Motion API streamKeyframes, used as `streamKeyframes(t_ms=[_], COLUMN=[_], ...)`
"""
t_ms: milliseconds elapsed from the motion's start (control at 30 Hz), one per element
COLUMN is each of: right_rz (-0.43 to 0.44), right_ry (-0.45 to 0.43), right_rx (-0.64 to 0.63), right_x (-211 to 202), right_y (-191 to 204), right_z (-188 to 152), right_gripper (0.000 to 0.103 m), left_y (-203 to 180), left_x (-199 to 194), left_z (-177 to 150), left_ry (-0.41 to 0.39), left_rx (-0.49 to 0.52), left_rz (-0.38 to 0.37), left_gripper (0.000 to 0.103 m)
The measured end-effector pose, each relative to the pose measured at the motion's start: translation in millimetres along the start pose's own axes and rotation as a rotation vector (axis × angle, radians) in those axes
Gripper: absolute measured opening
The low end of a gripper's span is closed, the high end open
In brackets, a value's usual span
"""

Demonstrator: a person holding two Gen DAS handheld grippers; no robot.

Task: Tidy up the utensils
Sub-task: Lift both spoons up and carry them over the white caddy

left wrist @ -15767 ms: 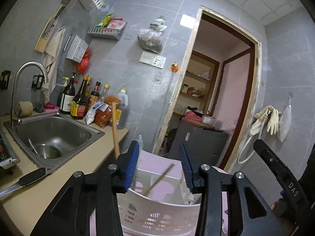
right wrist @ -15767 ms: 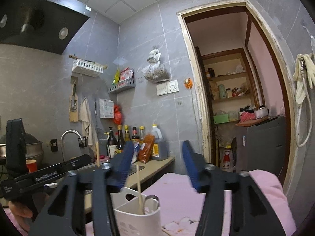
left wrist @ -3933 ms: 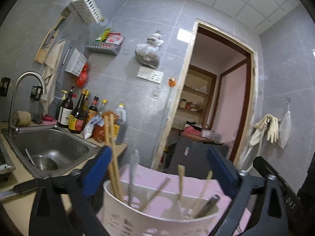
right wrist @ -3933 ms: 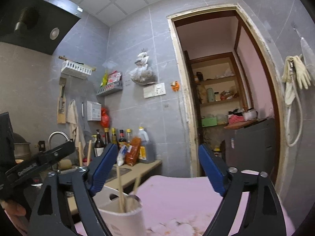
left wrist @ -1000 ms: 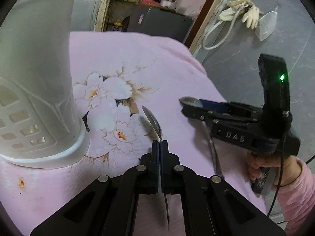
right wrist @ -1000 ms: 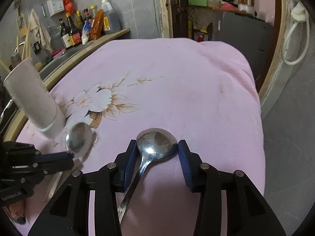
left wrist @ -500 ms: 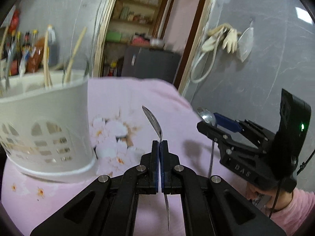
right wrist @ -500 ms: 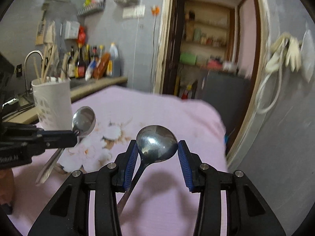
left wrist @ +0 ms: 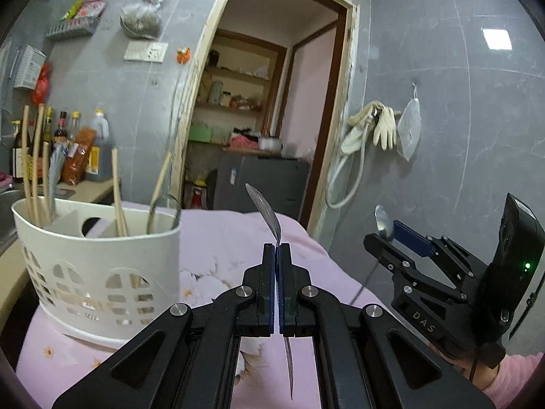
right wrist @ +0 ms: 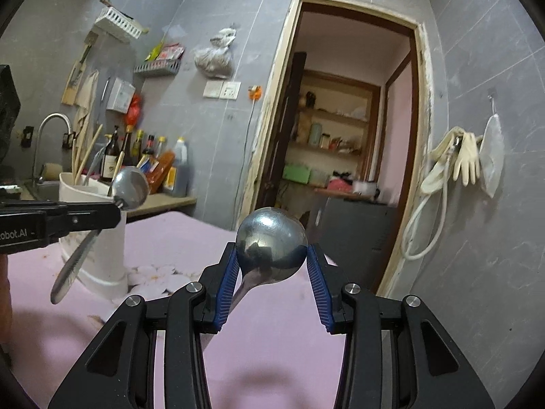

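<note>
Left gripper (left wrist: pixel 276 248), jaws pressed together on a steel spoon (left wrist: pixel 264 209) held edge-on above the pink floral cloth (left wrist: pixel 221 238). Right gripper (right wrist: pixel 271 266) pinches the bowl of a second spoon (right wrist: pixel 271 238). White utensil caddy (left wrist: pixel 102 255), holding chopsticks (left wrist: pixel 117 194), stands on the cloth to the left.

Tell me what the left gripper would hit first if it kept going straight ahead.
Probably nothing close: the left gripper, shut on a spoon, points past the white utensil basket on its left, over the pink cloth toward the doorway. Depth is uncertain.
</note>
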State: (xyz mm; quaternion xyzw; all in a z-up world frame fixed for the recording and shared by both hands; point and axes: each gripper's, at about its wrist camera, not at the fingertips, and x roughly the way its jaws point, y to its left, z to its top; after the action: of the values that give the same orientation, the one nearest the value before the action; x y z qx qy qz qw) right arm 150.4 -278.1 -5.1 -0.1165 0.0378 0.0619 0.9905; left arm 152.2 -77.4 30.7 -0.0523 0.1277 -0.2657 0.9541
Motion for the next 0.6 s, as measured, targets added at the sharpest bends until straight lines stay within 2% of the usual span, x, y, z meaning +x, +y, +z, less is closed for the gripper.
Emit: streamKeyframes(t_ms=[300,600], right_rz=[-0.022,0.0], right_ry=[-0.059,-0.161], right_rx=[0.013,0.018], right_x=[-8.8,-12.8], right_y=[-0.5,10.5], right_z=[11.8,50.8], right_gripper=[0.038,0.038], left_y=[5.7,28.0], left_x=[-17.0,-27.5], left_z=[7.3,33.4], left_ry=[-0.085,-0.164], left_rx=[0.008,0.006], left_rz=[0.023,0.077], left_gripper=[0.0,0.0])
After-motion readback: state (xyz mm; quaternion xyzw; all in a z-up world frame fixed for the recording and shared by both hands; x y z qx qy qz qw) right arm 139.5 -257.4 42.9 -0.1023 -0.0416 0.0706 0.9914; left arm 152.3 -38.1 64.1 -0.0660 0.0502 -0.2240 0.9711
